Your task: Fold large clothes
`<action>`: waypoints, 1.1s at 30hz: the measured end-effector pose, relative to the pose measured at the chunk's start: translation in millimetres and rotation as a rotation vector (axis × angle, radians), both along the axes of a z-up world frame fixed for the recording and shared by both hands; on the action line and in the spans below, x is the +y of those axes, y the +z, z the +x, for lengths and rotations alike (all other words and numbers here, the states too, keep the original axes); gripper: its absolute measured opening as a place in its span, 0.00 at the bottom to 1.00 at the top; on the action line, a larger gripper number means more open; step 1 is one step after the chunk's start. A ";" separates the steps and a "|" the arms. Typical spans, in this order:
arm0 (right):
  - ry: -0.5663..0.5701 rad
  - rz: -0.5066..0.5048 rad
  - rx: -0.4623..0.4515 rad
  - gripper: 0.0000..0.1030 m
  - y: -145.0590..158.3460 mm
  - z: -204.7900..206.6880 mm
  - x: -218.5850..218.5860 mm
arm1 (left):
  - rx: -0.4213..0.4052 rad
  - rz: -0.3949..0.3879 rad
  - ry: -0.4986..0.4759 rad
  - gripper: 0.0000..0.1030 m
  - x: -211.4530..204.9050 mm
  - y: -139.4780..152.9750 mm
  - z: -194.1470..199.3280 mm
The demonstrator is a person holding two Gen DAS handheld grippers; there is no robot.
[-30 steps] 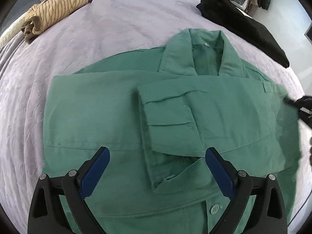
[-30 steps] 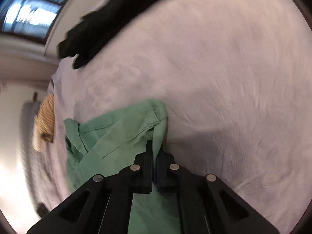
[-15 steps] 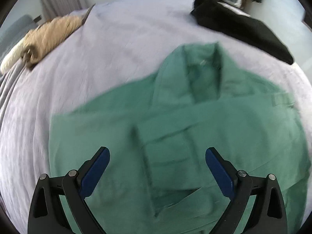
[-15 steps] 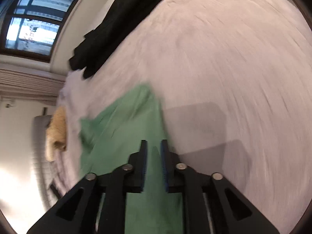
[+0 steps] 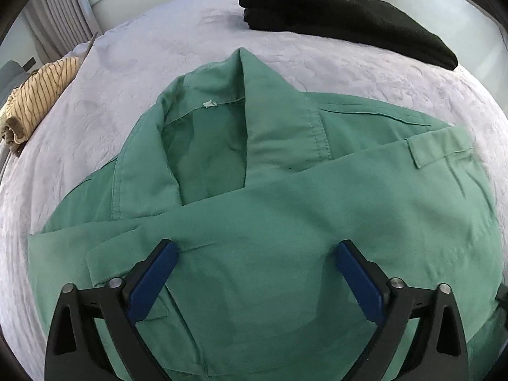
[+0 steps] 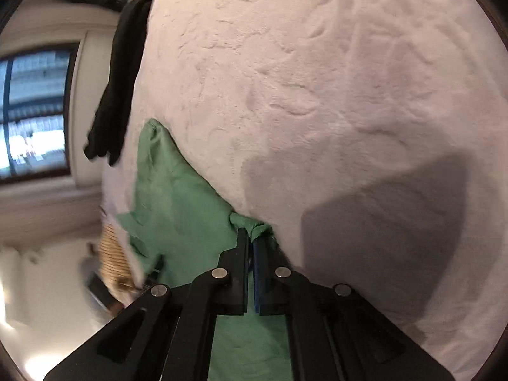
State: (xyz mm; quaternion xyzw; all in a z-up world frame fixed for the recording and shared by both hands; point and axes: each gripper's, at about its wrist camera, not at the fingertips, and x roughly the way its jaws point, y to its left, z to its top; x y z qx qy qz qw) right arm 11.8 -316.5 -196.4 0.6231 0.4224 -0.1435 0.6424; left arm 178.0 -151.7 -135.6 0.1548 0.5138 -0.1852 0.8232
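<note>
The green jacket [image 5: 285,222] lies front-up on the bed [image 5: 158,47], collar toward the far side, with both sleeves folded across the chest. The left tongs [image 5: 254,270] hang above the lower chest with the jaws spread wide and nothing between them. The right tongs [image 6: 250,250] are closed on a small bunch of fabric at the jacket's right edge, beside bare bedcover. The step in hand appears to be the fold of the right side panel inward over the body. To do it well, keep the right tongs pinched firmly and lift only enough to clear the layer below; a high lift is likely to drag the crossed sleeves out of place. Carry the edge straight across, parallel to the collar line, so that the crease runs the length of the jacket. Bring the left tongs down on the crossed sleeves near the centre to pin them during the pass; whether the jaws need to close is a matter of judgement. The fabric looks medium-weight and should hold a crease. 2 other garments lie well apart: a black garment [image 5: 349,12] at the far side and a striped garment [image 5: 41,92] at the left.
</note>
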 end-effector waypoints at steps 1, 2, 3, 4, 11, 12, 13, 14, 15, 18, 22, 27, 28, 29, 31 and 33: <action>-0.007 0.008 -0.002 0.02 -2.6 -5.3 0.7 | 0.004 -0.001 -0.001 0.99 0.3 0.4 0.0; -0.013 0.016 -0.006 0.02 -2.6 -7.7 1.3 | 0.013 0.003 0.004 0.99 1.8 2.7 2.2; -0.012 0.015 0.002 0.02 0.3 -8.4 2.0 | 0.018 0.010 0.015 0.99 3.9 4.7 2.8; -0.006 0.008 0.009 0.02 4.4 -10.2 1.6 | 0.021 0.011 0.028 0.99 7.5 10.0 0.3; 0.168 -0.177 -0.036 0.07 60.8 -10.4 -5.6 | 0.031 -0.018 0.079 0.99 80.1 39.0 -23.6; 0.222 -0.227 -0.050 0.07 68.2 0.3 -1.4 | 0.036 -0.011 0.088 0.99 90.6 36.7 -26.0; 0.281 -0.276 -0.055 0.07 71.7 11.9 4.4 | 0.041 0.008 0.100 0.99 97.6 31.3 -29.5; 0.329 -0.311 -0.056 0.07 71.6 24.2 9.8 | 0.048 0.031 0.112 0.99 100.3 24.4 -33.1; 0.382 -0.351 -0.042 0.07 66.5 39.2 16.6 | 0.063 0.064 0.133 0.99 104.5 13.1 -31.3; 0.461 -0.365 0.066 0.03 33.9 56.3 21.2 | 0.128 0.037 0.200 1.00 120.1 -11.6 -25.1; 0.375 -0.301 0.046 0.03 37.3 41.1 2.8 | 0.129 0.020 0.232 1.00 131.7 -0.2 -25.7; 0.429 -0.319 0.067 0.04 61.0 22.8 6.4 | 0.126 0.054 0.221 1.00 138.0 22.3 -41.1; 0.444 -0.319 0.069 0.06 65.2 19.3 9.6 | 0.129 0.069 0.225 1.00 139.4 27.4 -47.2; 0.457 -0.317 0.069 0.10 69.1 15.2 13.4 | 0.134 0.074 0.229 1.00 142.6 31.6 -52.6; 0.484 -0.304 0.066 0.21 76.2 6.7 22.2 | 0.154 0.070 0.243 1.00 148.8 42.2 -64.3; 0.509 -0.305 0.070 0.42 81.7 2.7 30.4 | 0.169 0.072 0.251 1.00 154.8 51.1 -74.9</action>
